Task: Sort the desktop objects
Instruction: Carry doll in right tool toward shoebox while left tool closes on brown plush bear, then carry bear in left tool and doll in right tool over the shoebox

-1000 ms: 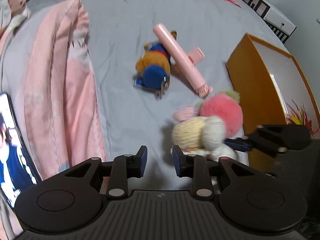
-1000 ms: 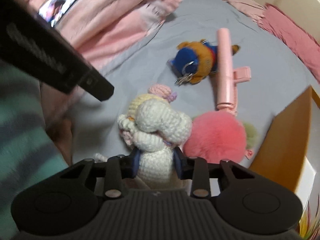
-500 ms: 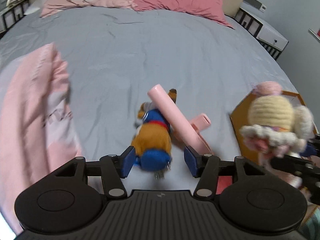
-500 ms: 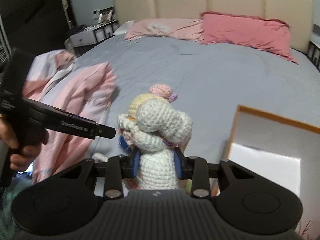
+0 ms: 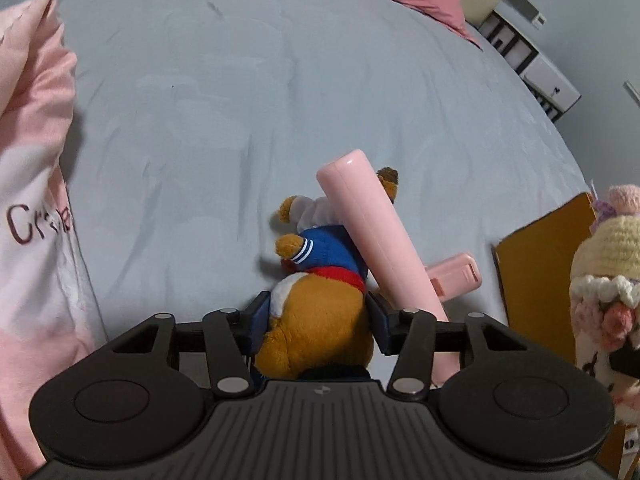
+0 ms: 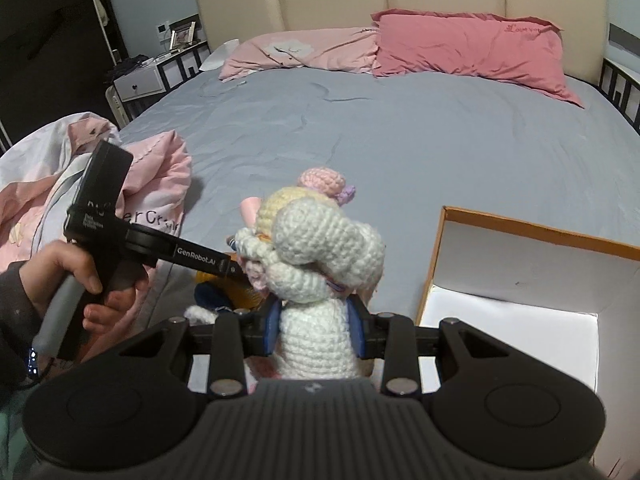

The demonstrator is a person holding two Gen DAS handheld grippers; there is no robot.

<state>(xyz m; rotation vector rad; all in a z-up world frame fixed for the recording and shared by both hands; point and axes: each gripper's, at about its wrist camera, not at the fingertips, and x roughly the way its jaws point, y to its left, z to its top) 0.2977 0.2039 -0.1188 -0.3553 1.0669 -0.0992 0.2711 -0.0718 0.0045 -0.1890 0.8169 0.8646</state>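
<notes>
Nearest to us, our right hand-held gripper (image 6: 314,336) is clamped on the white body of the crochet doll (image 6: 316,248), holding it upright and off the bed so it can go into the box (image 6: 532,232), which sits open just to its right. The gripper is level, aimed toward the headboard, with the doll's head above the fingers.

Our left hand-held gripper (image 5: 318,322) is low over the bed (image 5: 280,80), its pads on either side of the bear (image 5: 320,300). They look closed or nearly closed on its brown plush, but we cannot tell whether they grip it. The bear lies on the sheet, head away from us, and we judge it is the next thing to sort. From the right camera, our left hand (image 6: 80,276) is wrapped round that gripper's handle, which angles down toward the toy.

Beyond, a pink stick (image 5: 376,240) rests slanted across the bear's back, so lifting the bear may roll it off. A pink blanket (image 5: 32,200) lies to the left, and pillows (image 6: 460,52) at the far end.
</notes>
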